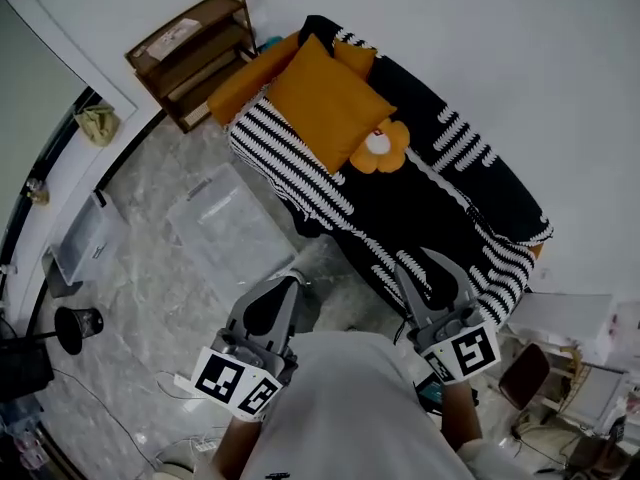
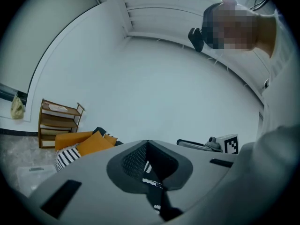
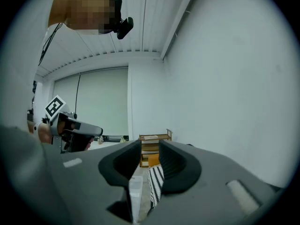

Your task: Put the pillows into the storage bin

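- Nearest to me, the left gripper (image 2: 147, 145) is held in front of my white shirt (image 1: 350, 408). In its own view the jaw tips meet, with nothing caught between them.
- The right gripper (image 3: 150, 149) sits alongside it at the same height. Its jaws stand a little apart and empty; through the slit I only see striped fabric and shelving beyond.
- Just past the left gripper is the grey marble-patterned floor (image 1: 150, 298). The clear plastic storage bin (image 1: 225, 223) stands on it, close beside the sofa's striped edge. From the head view I think its lid is on, but the plastic is too see-through for me to be sure.
- Ahead of the right gripper runs the sofa under a black-and-white patterned cover (image 1: 430, 198).
- All the pillows are on the far end of that sofa, well apart from both grippers and none of them in the bin.
- The big orange square pillow (image 1: 325, 98) lies on top.
- The orange flower-shaped cushion with a white centre (image 1: 380, 148) touches the big pillow's near corner.
- A long orange cushion (image 1: 245, 80) lies partly under the big pillow's far side.
- A smaller orange pillow (image 1: 355, 56) peeks out behind it.
- Farthest off, a brown wooden shelf rack (image 1: 195, 48) stands against the white wall, just beyond the long cushion.
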